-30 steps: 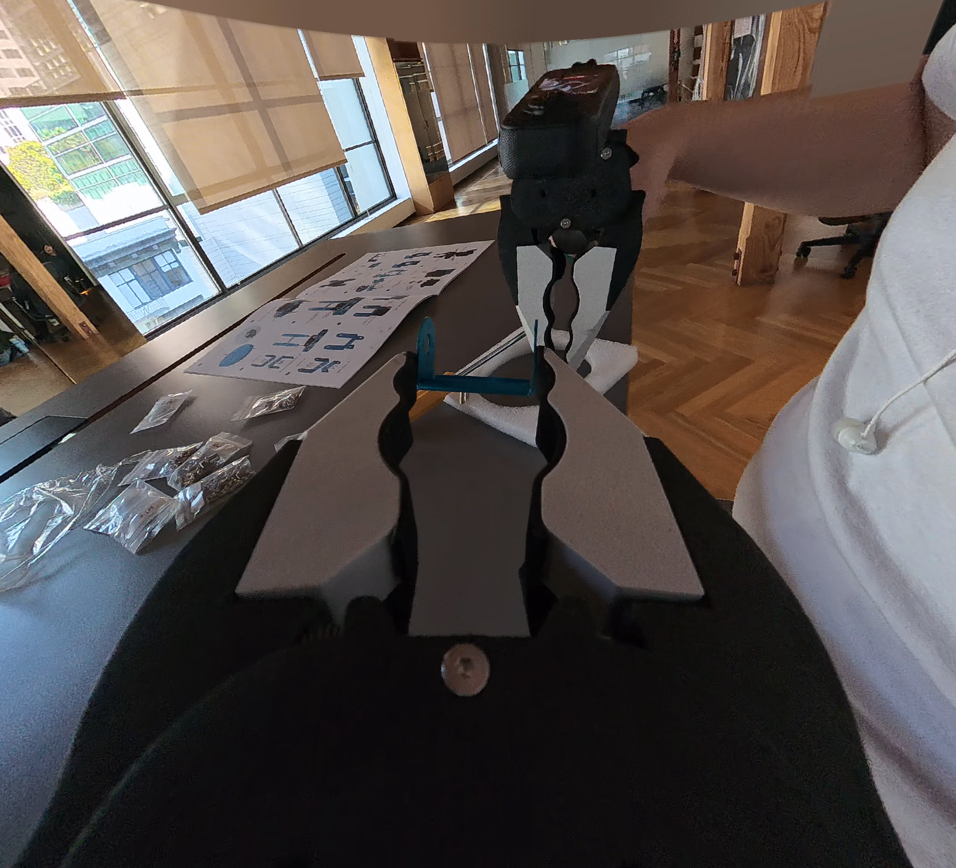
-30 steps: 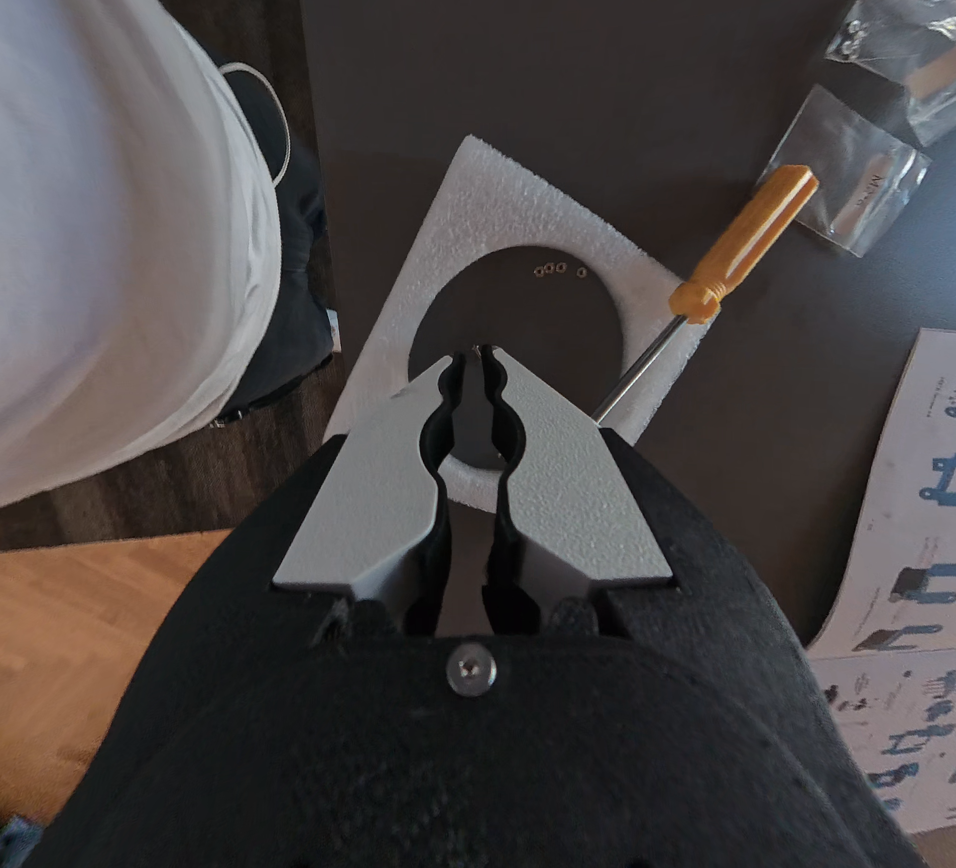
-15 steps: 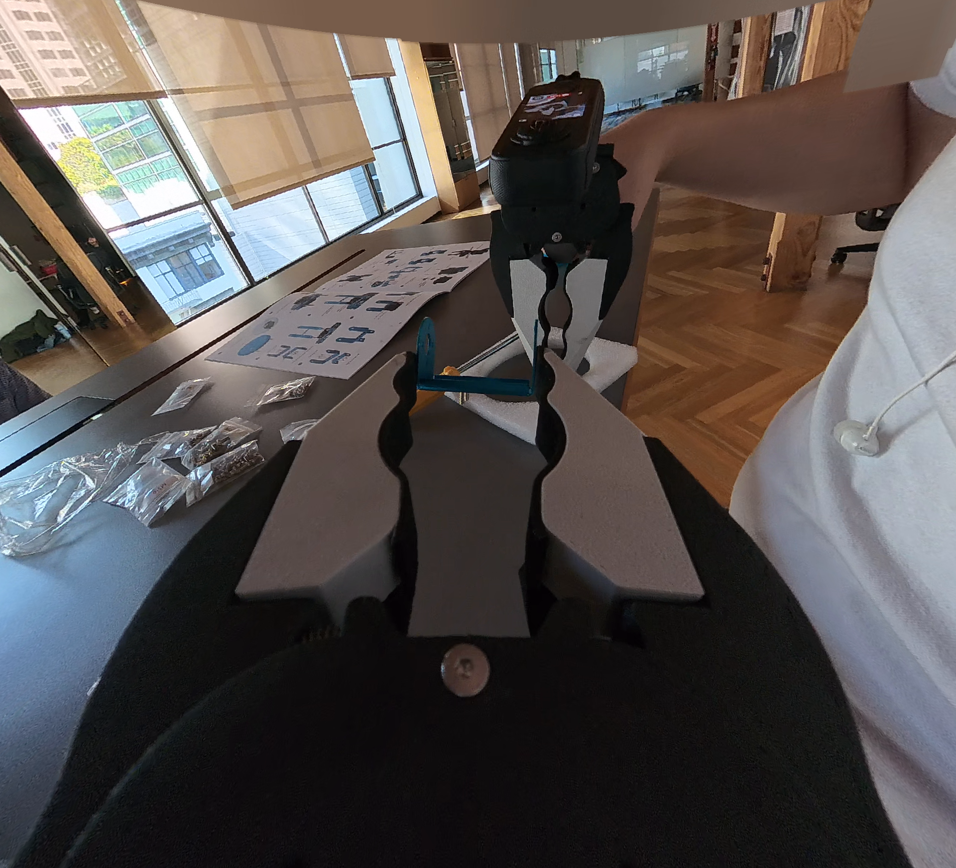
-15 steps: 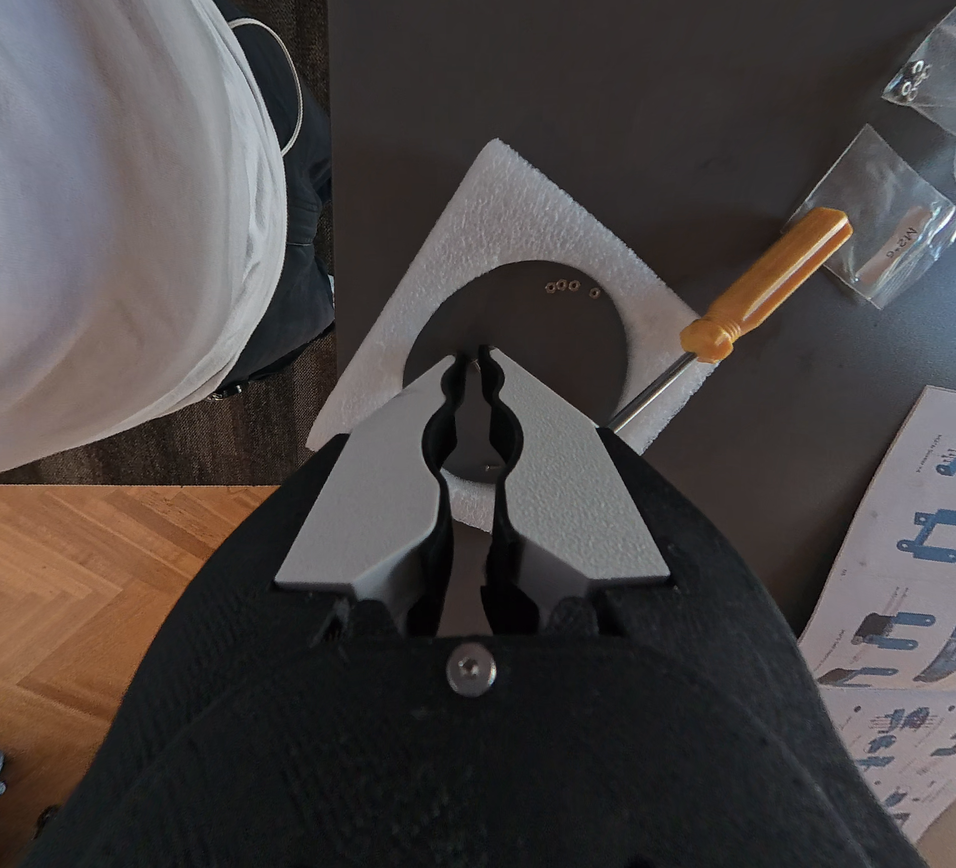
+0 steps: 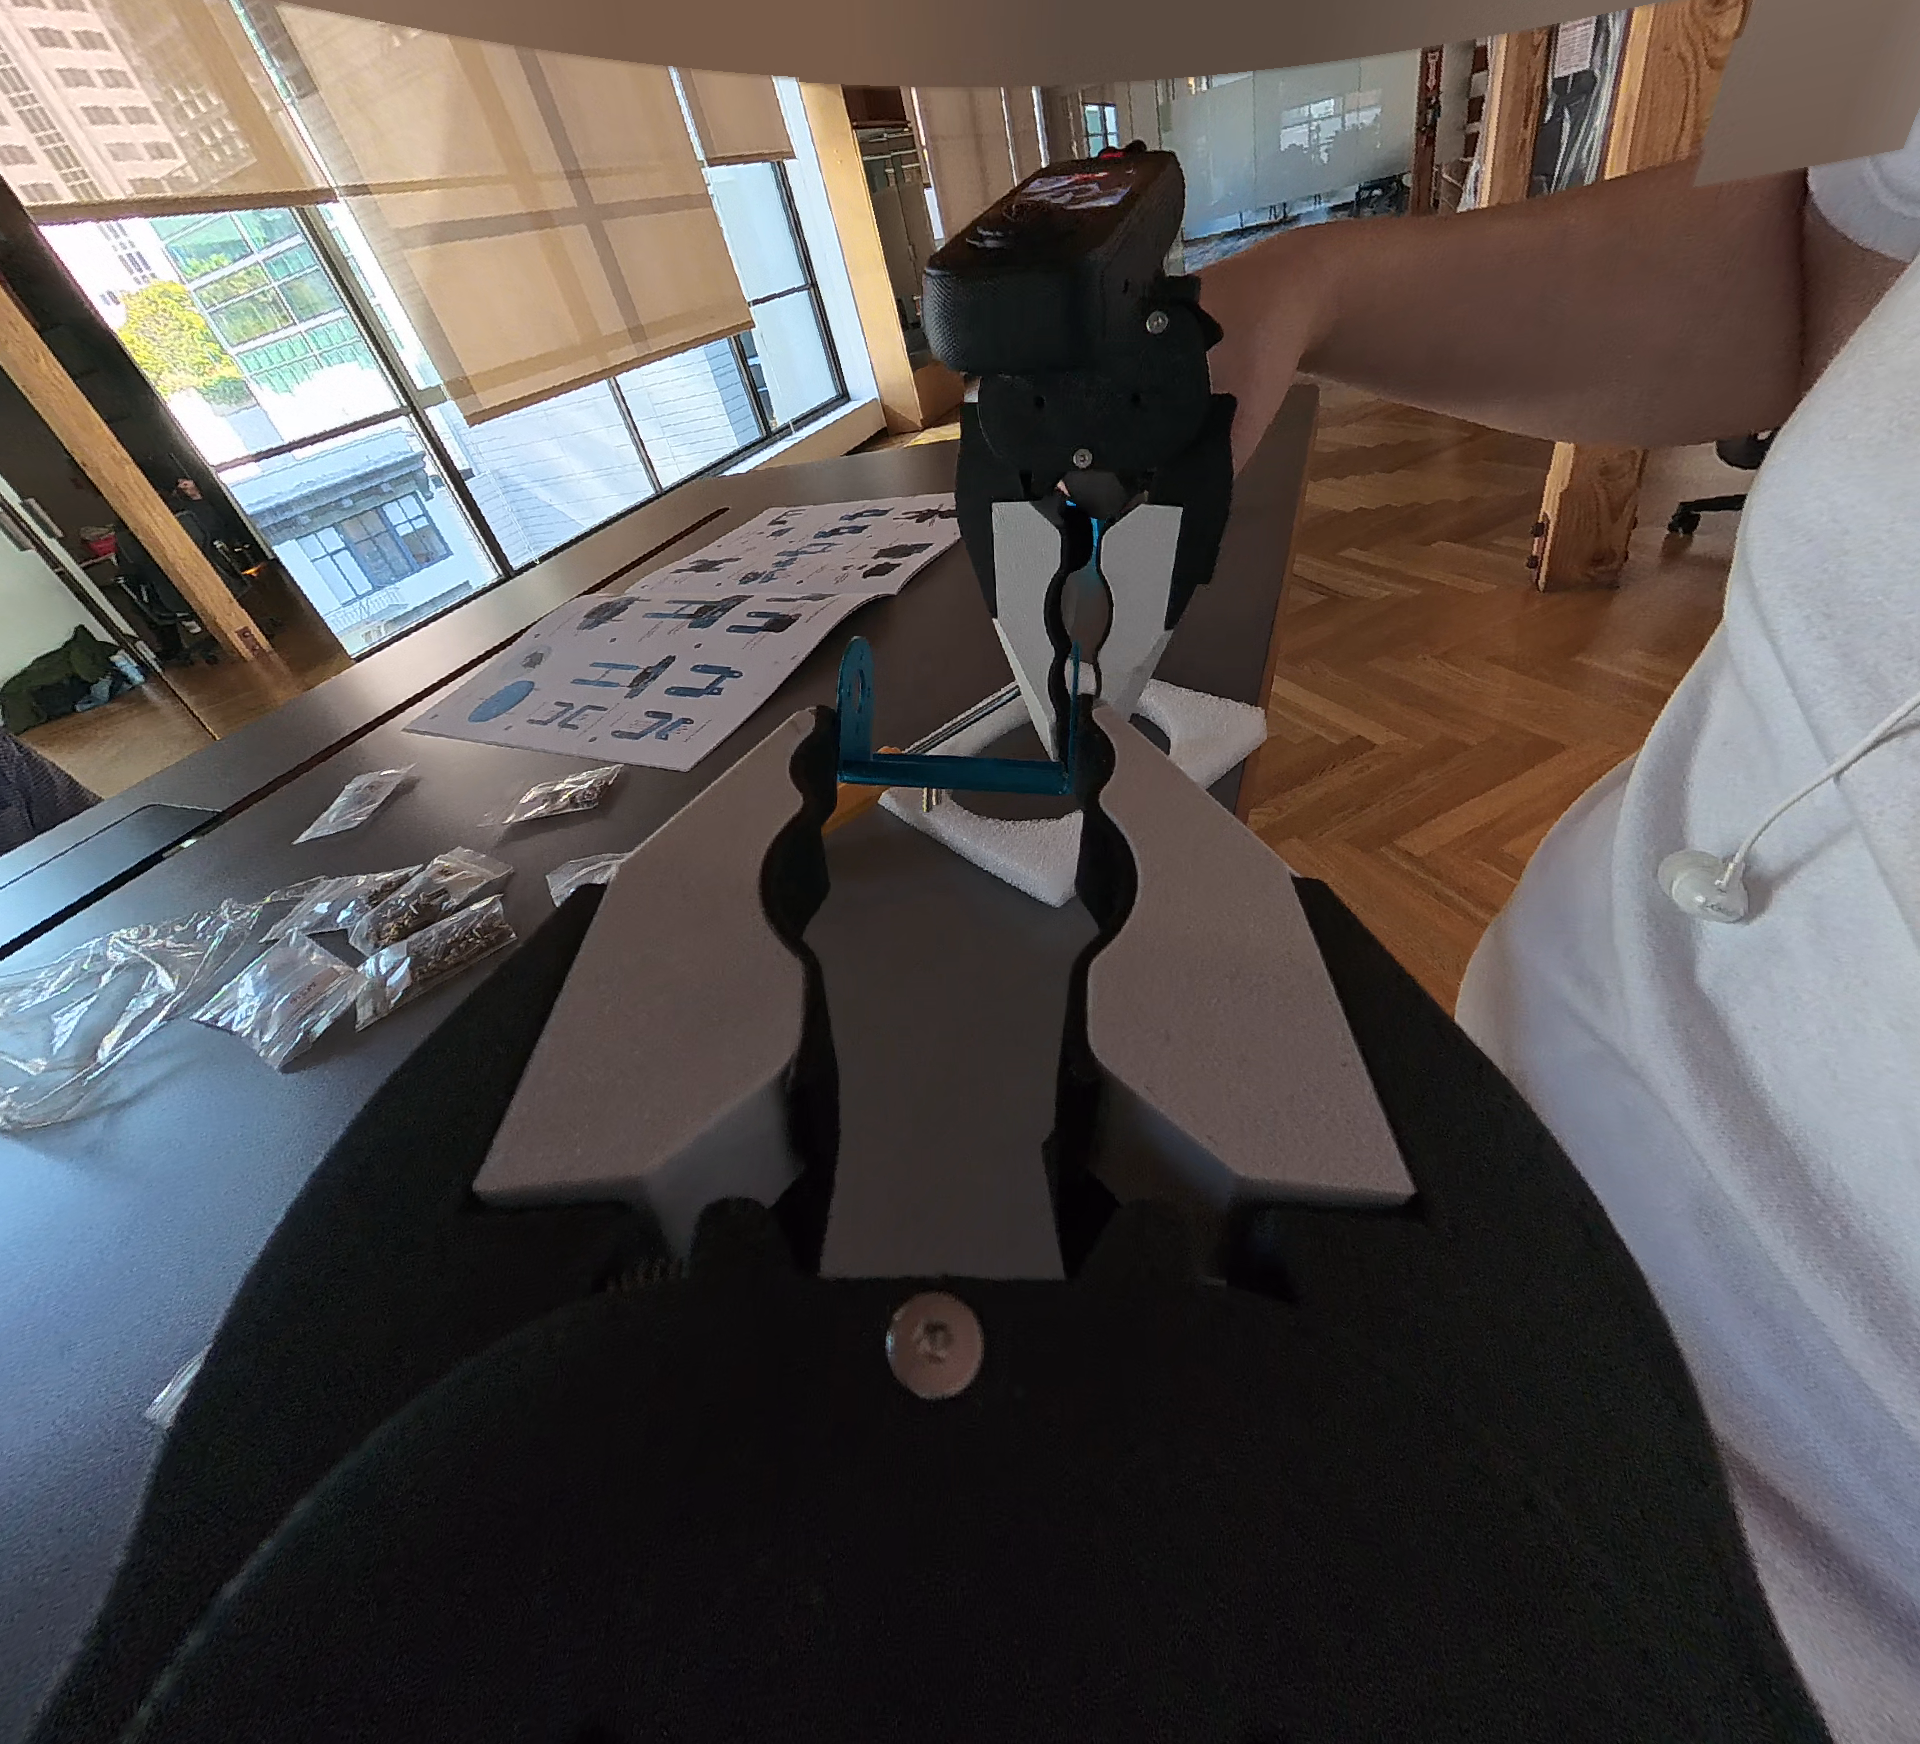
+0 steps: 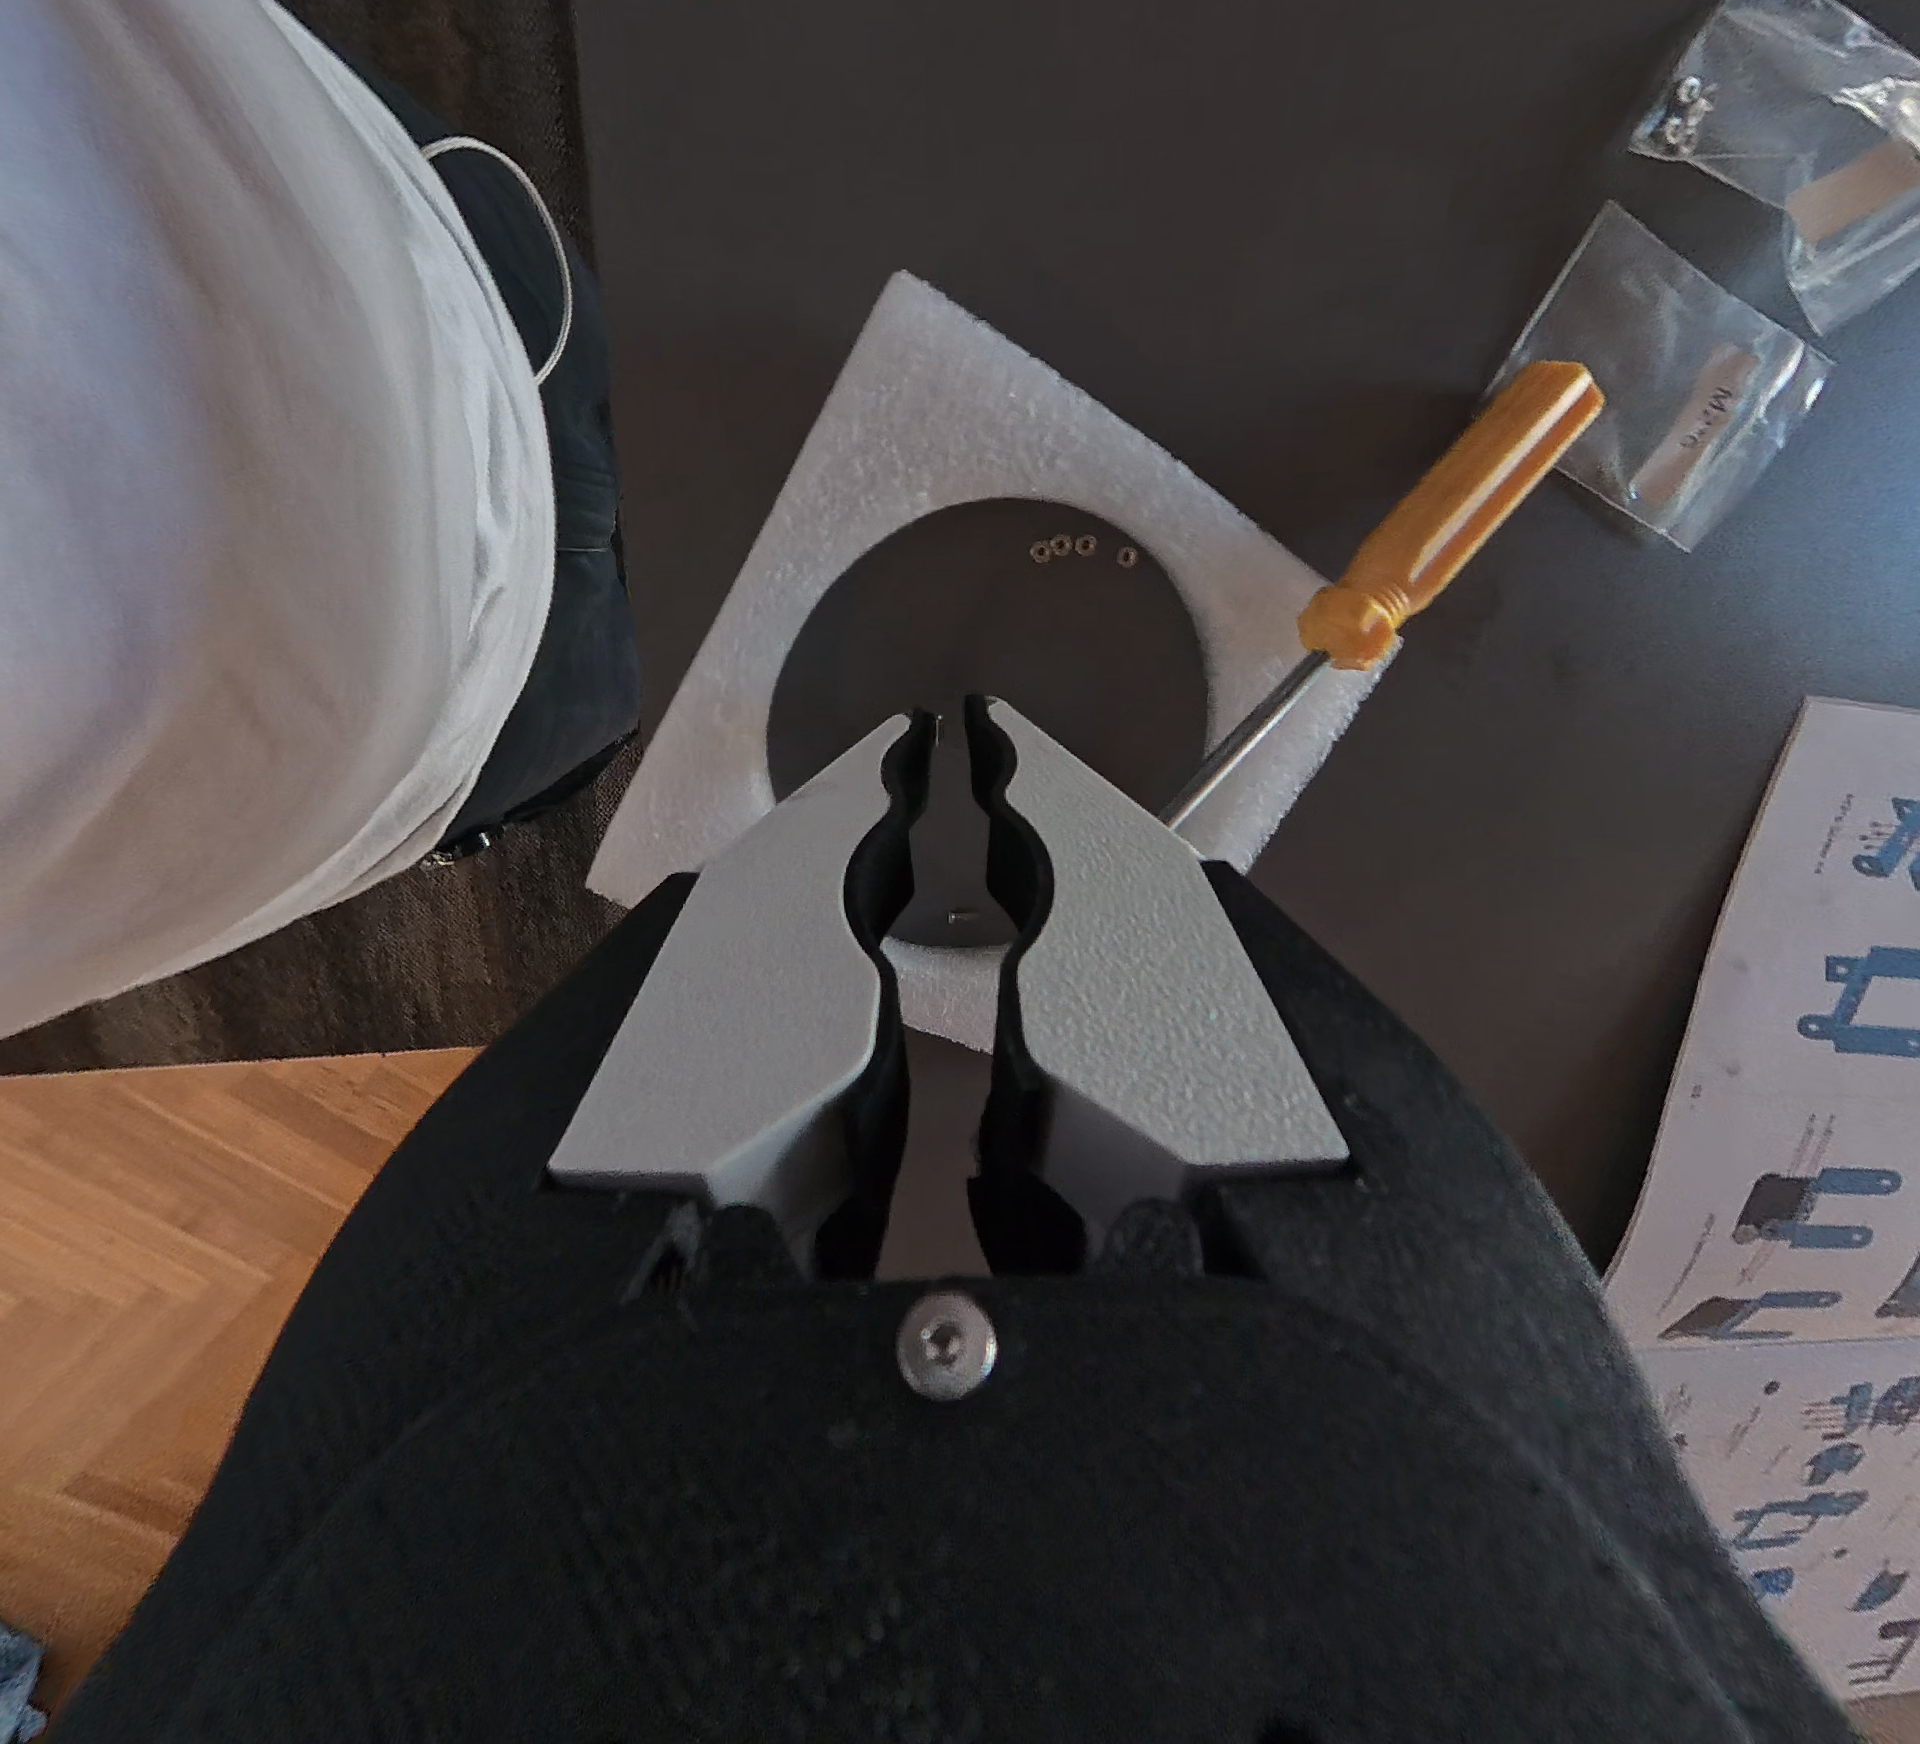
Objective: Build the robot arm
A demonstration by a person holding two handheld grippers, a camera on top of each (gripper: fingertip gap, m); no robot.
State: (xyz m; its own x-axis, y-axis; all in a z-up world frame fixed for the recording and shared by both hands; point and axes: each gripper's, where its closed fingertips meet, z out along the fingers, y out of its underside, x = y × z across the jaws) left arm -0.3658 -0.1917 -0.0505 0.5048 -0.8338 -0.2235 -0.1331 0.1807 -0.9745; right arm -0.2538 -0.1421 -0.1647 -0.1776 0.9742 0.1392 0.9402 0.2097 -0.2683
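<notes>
Two grippers meet over a foam square on a dark bench.

The left gripper [image 5: 951, 749] has its jaws clamped on a blue bracket [image 5: 961, 764], holding it flat and steady so its ends stick up. The right gripper [image 5: 1075, 655] points straight down at 12 o'clock, its tips just by the bracket's right end. Its jaws are nearly together with a tiny screw [image 6: 938, 726] between the tips; a firm pinch cannot be told. Below, the foam [image 6: 966, 406] ring keeps small nuts [image 6: 1075, 548] from rolling off. A screwdriver [image 6: 1444, 510] lies at 2 o'clock.
</notes>
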